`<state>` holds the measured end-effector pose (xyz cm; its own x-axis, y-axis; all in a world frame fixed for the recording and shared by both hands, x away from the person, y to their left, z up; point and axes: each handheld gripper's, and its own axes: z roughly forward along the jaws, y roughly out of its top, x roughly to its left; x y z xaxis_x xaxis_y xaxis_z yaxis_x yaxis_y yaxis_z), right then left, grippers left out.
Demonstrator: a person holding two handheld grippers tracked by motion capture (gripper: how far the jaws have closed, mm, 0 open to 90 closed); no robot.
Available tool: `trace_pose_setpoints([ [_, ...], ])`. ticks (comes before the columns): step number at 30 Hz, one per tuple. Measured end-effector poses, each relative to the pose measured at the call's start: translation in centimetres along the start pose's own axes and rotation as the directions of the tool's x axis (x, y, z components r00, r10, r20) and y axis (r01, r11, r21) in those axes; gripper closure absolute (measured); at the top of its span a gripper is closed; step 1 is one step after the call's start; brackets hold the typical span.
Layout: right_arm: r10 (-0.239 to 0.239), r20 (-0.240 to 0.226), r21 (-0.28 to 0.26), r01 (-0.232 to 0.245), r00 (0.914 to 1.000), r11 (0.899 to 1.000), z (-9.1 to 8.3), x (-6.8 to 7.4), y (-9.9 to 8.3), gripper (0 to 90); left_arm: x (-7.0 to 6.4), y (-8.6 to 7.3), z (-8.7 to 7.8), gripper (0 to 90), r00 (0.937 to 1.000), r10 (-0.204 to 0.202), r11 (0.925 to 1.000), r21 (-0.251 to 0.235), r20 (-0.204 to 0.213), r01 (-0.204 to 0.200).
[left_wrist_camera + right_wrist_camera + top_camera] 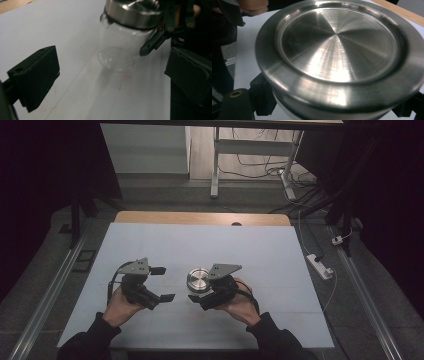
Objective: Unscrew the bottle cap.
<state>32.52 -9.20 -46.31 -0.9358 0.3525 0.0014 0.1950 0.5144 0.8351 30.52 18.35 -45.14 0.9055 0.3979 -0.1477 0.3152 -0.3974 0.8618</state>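
Left tongs [163, 283] agape; right tongs [196, 298] clamped.

A pale blue-white sheet [200, 245] is covering nearly all of the counter [200, 217], leaving a wooden strip showing along the far edge (with a small dark notch in it). A clear glass jar [120, 47] with a brushed steel lid [198, 278] is standing upright on the sheet, near the middle.
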Motion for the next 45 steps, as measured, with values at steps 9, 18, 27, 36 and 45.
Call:
trace_pose_setpoints([
  [9, -0.023, -0.067, 0.005, 0.023, 0.9975, 1.0, 0.1, 0.3, -0.1, 14.6, 0.6, 2.2, 2.2, 0.0, 0.9804, 0.123, 0.9922, 0.001, 0.154, -0.125],
  [18, -0.079, -0.158, 0.032, 0.085, 0.9843, 0.996, 0.4, 1.0, -0.1, 14.6, 0.4, 3.9, 4.4, 3.3, 0.9214, 0.239, 0.9682, -0.003, 0.306, -0.25],
  [27, -0.09, -0.151, 0.032, 0.096, 0.9844, 0.995, 0.1, 1.0, 0.1, 14.6, -0.2, 4.3, 5.3, 18.6, 0.9254, 0.254, 0.9642, 0.0, 0.281, -0.265],
  [36, 0.027, 0.032, 0.013, -0.028, 0.9991, 1.0, 0.1, 0.1, 0.0, 14.6, -2.0, 5.2, 6.5, 18.5, 0.9948, 0.1, 0.9948, 0.021, -0.021, -0.099],
  [45, 0.02, 0.003, -0.005, -0.02, 0.9998, 1.0, -0.3, 0.0, 0.1, 14.7, -0.6, 5.4, 4.0, 1.4, 0.9878, 0.109, 0.9939, -0.028, 0.111, -0.107],
])
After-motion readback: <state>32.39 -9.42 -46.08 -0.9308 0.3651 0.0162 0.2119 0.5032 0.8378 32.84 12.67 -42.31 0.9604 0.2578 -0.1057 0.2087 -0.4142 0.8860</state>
